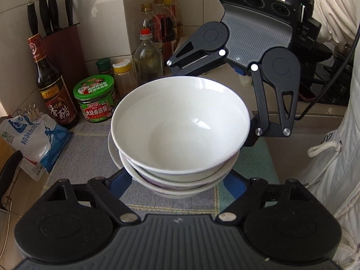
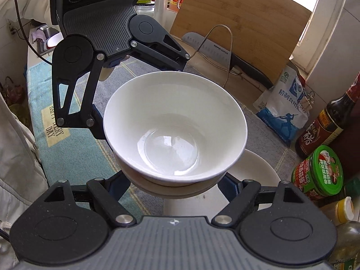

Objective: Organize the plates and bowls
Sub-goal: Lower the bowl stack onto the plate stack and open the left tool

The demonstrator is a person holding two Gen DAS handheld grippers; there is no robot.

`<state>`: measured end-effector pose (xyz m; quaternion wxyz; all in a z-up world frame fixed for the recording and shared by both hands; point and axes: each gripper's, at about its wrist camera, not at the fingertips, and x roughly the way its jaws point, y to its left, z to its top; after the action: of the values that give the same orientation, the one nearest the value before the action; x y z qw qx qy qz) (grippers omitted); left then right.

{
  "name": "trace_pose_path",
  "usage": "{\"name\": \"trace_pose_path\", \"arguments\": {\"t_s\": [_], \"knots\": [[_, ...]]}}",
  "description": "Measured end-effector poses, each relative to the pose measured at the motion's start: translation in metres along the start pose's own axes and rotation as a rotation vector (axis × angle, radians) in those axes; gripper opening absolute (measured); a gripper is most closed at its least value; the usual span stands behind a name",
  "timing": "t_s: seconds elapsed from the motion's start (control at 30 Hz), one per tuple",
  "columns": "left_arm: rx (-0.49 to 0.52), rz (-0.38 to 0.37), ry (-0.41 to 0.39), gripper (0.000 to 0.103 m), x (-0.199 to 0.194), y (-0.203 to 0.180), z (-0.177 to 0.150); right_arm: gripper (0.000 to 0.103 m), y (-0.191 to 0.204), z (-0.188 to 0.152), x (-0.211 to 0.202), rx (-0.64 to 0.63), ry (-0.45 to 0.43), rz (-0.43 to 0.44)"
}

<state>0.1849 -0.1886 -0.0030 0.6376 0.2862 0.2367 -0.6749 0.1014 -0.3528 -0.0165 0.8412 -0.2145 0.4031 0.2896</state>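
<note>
A stack of white bowls (image 1: 180, 121) hangs between both grippers, above a checked mat (image 1: 90, 148). My left gripper (image 1: 177, 180) is shut on the lower bowls, with a blue pad on each side of the stack. From the opposite side, the right gripper's fingers (image 1: 258, 121) clasp the same stack. In the right wrist view my right gripper (image 2: 175, 182) is shut on the stack of bowls (image 2: 175, 121), and the left gripper's fingers (image 2: 74, 103) reach in from the far side. A white plate (image 2: 254, 171) lies below the stack, offset to the right.
A dark vinegar bottle (image 1: 54, 90), a green-lidded jar (image 1: 95, 101), a salt bag (image 1: 36, 139), a knife block (image 1: 65, 51) and oil bottles (image 1: 157, 29) crowd the back left. A cutting board (image 2: 243, 33) and a cleaver (image 2: 216, 49) lean behind. A person's white jacket (image 1: 333, 157) is on the right.
</note>
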Motion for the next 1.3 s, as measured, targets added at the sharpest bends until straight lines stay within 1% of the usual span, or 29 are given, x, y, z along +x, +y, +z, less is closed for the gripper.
{"name": "trace_pose_path", "arguments": {"t_s": [0.27,0.5,0.83,1.2,1.3], "knots": [[0.029,-0.032,-0.002,0.088,0.046,0.015,0.026,0.087,-0.033,-0.029,-0.005,0.052,0.017,-0.037],[0.028,-0.038,0.013,0.087,0.069,0.021,0.035,0.087,-0.048,-0.037,0.004,0.077,0.02,-0.036],[0.006,-0.04,0.025,0.087,0.079,0.03,0.032,0.087,-0.056,-0.04,0.015,0.094,0.029,-0.02],[-0.005,-0.049,0.027,0.088,0.084,0.034,0.031,0.087,-0.059,-0.043,0.02,0.102,0.035,-0.031],[0.003,-0.029,0.017,0.089,0.082,0.031,0.03,0.088,-0.06,-0.044,0.02,0.115,0.029,-0.03]]}}
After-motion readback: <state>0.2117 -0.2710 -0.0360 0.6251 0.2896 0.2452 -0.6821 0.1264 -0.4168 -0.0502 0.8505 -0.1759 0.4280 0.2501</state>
